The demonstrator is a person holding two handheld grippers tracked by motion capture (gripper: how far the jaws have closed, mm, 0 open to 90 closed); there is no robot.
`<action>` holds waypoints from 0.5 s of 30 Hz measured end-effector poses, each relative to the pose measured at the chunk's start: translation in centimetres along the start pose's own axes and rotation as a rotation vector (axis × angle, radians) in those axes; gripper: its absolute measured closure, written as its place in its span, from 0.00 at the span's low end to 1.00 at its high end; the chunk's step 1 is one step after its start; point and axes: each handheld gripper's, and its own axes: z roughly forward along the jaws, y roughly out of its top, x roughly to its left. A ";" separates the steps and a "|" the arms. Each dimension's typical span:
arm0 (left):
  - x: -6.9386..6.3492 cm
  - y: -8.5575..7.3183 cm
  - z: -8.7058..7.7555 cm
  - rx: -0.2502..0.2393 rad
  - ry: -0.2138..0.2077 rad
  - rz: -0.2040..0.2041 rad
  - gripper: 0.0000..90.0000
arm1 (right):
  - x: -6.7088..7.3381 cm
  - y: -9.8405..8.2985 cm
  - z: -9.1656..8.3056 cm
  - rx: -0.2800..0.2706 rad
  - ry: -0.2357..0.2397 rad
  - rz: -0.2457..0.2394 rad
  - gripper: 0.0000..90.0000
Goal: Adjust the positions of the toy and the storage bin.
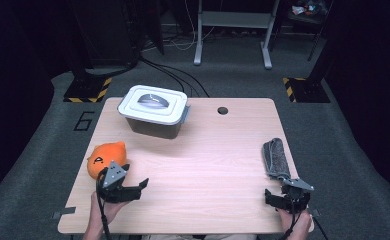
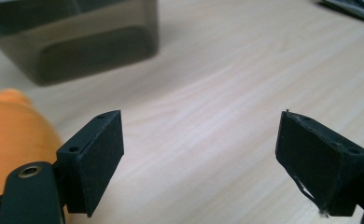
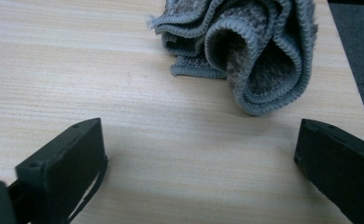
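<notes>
An orange plush toy (image 1: 105, 156) with a black mark lies near the table's left edge. My left gripper (image 1: 139, 187) sits just in front of it and to its right, open, with nothing between the jaws. In the left gripper view the toy (image 2: 12, 135) is beside the left jaw, outside the gap of the gripper (image 2: 201, 140). A folded grey cloth (image 1: 276, 159) lies near the right edge. My right gripper (image 1: 285, 196) rests just short of it, open and empty. The right gripper view has the cloth (image 3: 250, 51) ahead of the gripper (image 3: 199, 144), apart from both jaws.
A dark plastic box with a white lid and grey handle (image 1: 155, 111) stands at the back left of the wooden table (image 1: 208, 160). A round cable hole (image 1: 222, 110) is at the back centre. The box (image 2: 77, 46) lies ahead of the left gripper.
</notes>
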 end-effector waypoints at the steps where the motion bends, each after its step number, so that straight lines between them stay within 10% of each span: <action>1: -0.4 -0.5 0.6 0.016 -0.014 0.008 0.16 | 0.0 0.1 0.0 0.005 0.003 0.006 0.00; 15: -1.2 -4.9 5.2 0.160 -0.047 -0.049 0.10 | 0.3 1.7 -2.4 -0.053 0.020 -0.031 0.00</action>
